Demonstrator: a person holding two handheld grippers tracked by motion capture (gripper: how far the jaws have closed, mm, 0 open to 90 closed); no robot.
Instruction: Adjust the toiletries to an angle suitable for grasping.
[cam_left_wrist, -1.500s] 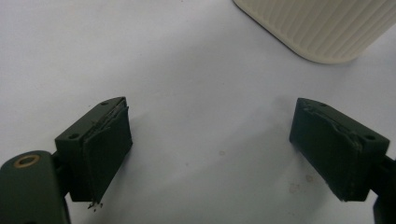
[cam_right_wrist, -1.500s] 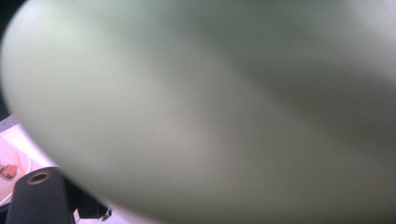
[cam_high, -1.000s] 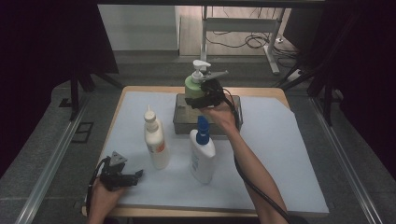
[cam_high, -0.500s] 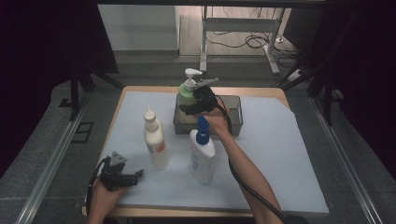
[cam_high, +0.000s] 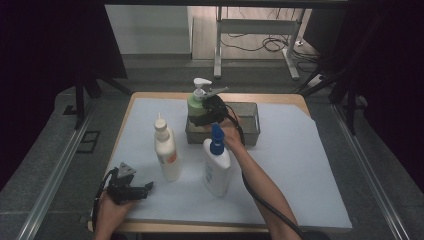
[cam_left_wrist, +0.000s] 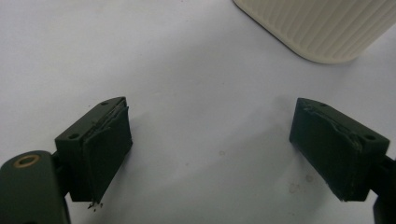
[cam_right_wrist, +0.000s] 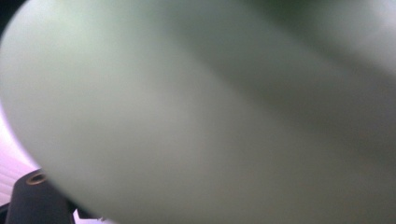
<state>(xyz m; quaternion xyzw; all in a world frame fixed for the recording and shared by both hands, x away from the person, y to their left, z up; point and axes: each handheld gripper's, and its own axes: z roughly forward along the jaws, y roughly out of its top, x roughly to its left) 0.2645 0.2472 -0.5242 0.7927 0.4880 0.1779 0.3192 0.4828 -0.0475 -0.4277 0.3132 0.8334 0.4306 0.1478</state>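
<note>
1. No words, brand names or numbers can be read anywhere.
2. The cream bottle (cam_high: 166, 150), left of centre in the high view, carries a small orange patch on its side; any lettering there is too small to make out.
3. The white bottle with the blue cap (cam_high: 216, 162), near the centre, shows a faint label area that cannot be read.

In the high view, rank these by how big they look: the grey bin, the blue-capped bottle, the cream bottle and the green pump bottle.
1. grey bin, clearly largest.
2. blue-capped bottle and cream bottle look alike; not ranked apart.
3. green pump bottle, smallest as seen, though the right gripper covers its lower part and it sits farther away.
</note>
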